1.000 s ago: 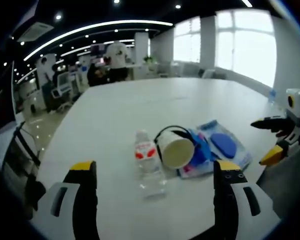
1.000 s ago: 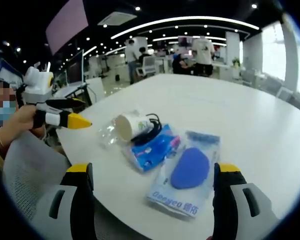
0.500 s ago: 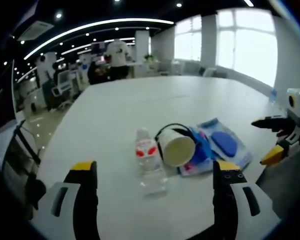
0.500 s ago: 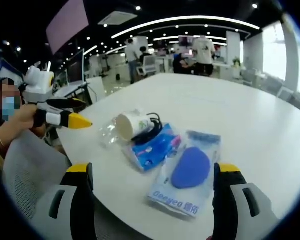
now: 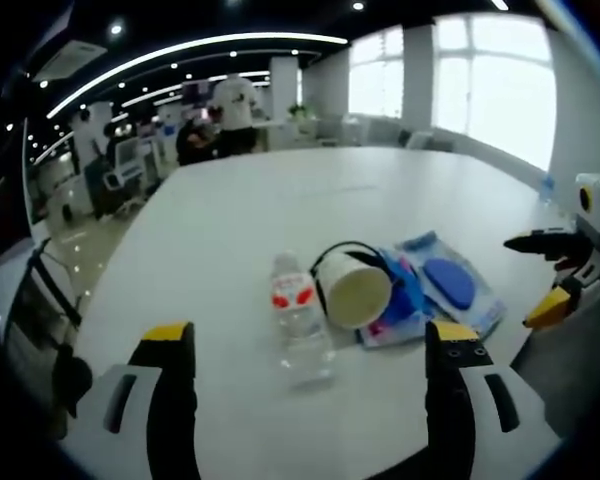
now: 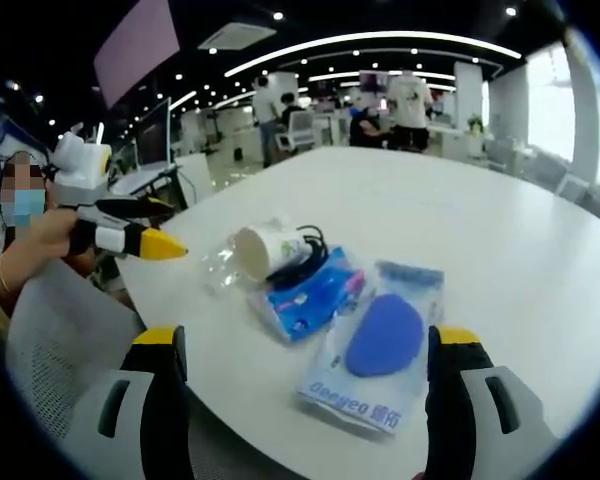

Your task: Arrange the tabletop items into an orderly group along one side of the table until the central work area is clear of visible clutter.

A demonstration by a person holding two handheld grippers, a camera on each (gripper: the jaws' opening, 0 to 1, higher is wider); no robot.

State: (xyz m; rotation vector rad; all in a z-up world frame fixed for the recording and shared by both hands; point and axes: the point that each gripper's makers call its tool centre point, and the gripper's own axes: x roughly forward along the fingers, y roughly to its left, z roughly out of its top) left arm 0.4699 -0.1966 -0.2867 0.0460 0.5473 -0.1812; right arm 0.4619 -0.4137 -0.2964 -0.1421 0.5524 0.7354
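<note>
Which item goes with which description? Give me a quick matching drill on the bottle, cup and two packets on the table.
Things:
1. water bottle
2. paper cup
3. mouse pad packet
4. toothbrush packet

Descriptions:
A. blue oval inside clear wrapper
B. lying on its side, red label
C. on its side, open mouth toward the left gripper view
D. blue packet between cup and oval

Pairs: 1-B, 2-C, 3-A, 4-D

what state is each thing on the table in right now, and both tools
water bottle: lying on its side, capped
paper cup: tipped over, mouth toward the left tool
blue sponge pack: flat, sealed
blue packet: flat, under the cup
left tool: open, empty
right tool: open, empty
</note>
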